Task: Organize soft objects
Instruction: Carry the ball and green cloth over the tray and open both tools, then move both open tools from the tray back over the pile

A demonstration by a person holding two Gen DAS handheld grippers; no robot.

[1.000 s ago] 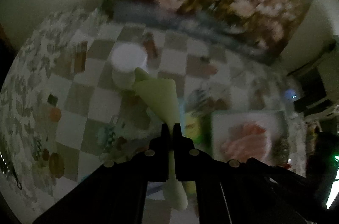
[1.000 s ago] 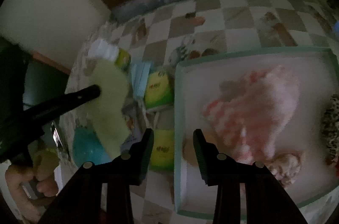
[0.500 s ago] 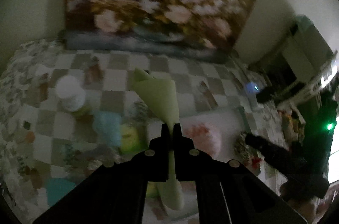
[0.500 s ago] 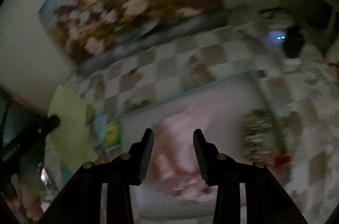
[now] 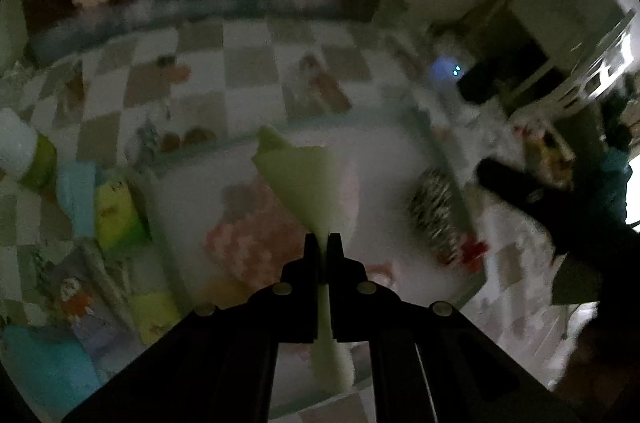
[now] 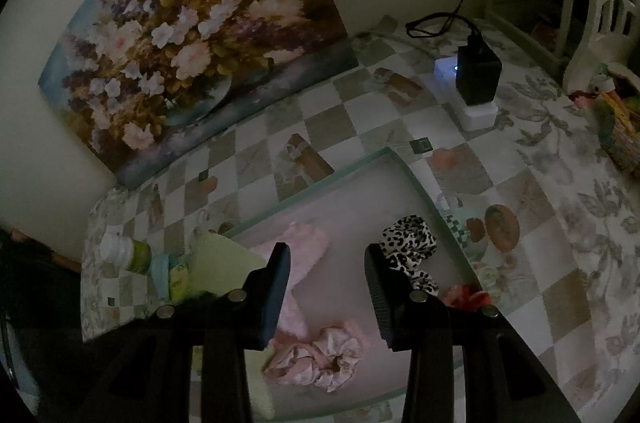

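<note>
Charger (image 6: 478,79) only in right view

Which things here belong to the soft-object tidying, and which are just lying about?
Job:
- green cloth, pinched in the left gripper
- tray
- pink fluffy cloth, leopard scrunchie and pink scrunchie in the tray
- right gripper, open, nothing between its fingers

Lying about:
- flower painting
- black box with its cable
- white roll
</note>
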